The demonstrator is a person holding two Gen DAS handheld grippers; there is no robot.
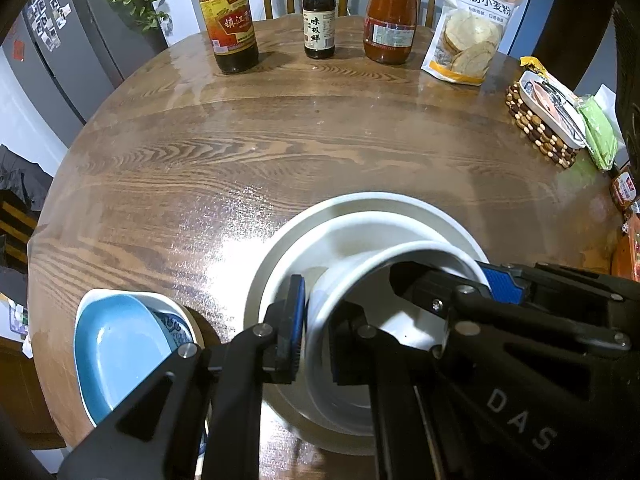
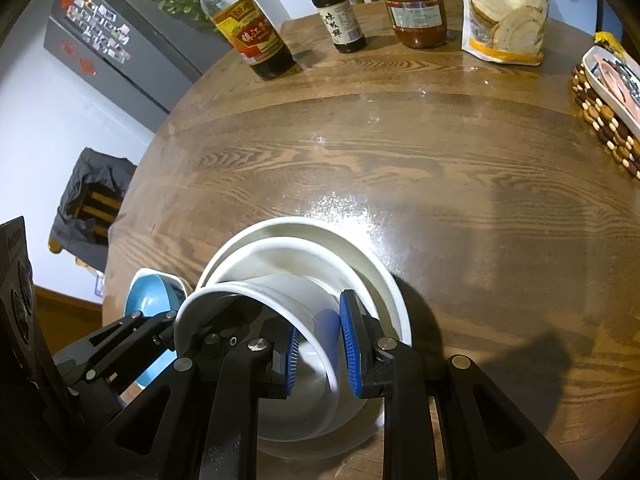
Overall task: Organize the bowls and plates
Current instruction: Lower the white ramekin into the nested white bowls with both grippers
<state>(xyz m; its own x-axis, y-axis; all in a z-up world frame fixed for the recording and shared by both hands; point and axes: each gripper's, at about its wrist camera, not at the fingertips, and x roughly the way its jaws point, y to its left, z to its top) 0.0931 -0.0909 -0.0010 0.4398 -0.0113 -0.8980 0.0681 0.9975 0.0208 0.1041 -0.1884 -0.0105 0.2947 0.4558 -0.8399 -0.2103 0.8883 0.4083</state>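
A small white bowl (image 1: 384, 312) lies tilted on its side inside a larger white bowl (image 1: 360, 216), which sits in a white plate (image 1: 260, 280) on the wooden table. My left gripper (image 1: 320, 332) straddles the small bowl's rim, one pad outside and one inside, closed on it. My right gripper (image 2: 320, 348) straddles the opposite rim of the same bowl (image 2: 280, 300), with a slight gap at the outer pad (image 2: 348, 344). The stack shows in the right wrist view (image 2: 360, 256). A blue dish (image 1: 120, 352) holds a patterned bowl (image 1: 174, 326) at the left.
At the far edge stand a vinegar bottle (image 1: 230, 20), a small dark sauce bottle (image 1: 318, 20), a red sauce bottle (image 1: 390, 20) and a flour bag (image 1: 468, 32). A beaded trivet with a tray (image 1: 540, 128) lies at the right edge. The wooden table (image 1: 280, 152) stretches between.
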